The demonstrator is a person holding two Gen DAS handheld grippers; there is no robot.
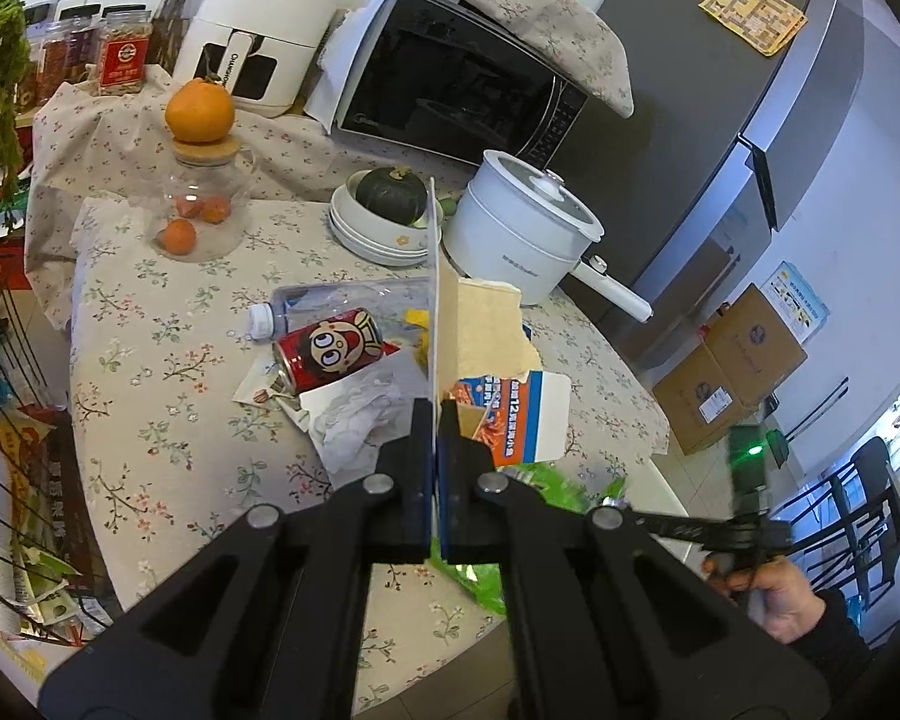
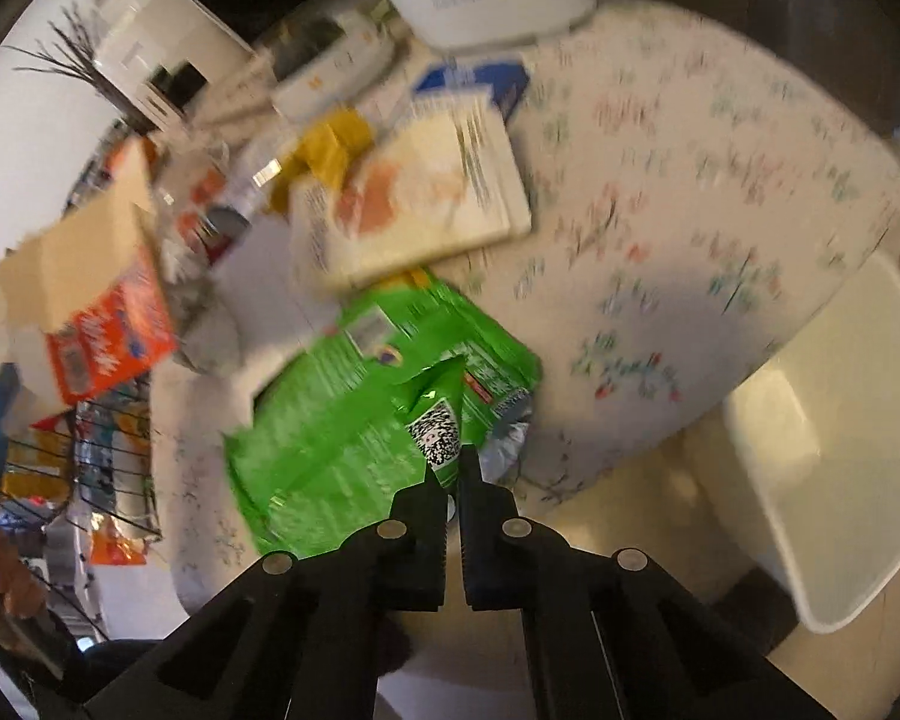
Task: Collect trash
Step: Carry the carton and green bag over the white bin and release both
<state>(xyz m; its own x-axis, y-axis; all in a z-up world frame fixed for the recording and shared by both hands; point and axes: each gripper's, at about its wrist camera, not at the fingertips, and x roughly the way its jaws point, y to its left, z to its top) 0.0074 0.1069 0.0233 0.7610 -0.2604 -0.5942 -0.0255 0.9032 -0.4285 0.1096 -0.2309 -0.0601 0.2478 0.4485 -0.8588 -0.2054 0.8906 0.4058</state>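
Note:
My left gripper is shut on a torn cardboard box with orange and blue print, which stands edge-on above the trash pile. Under it lie a red can, a clear plastic bottle and crumpled tissue. In the blurred right wrist view my right gripper is shut on the near flap of a green wrapper lying at the table's front edge. The same cardboard box hangs at the left there. A hand holds the right gripper at the wrapper.
A white bin stands on the floor below the table's right edge. A flat white packet and a yellow wrapper lie behind the green one. A white pot, stacked bowls and a glass jar stand further back.

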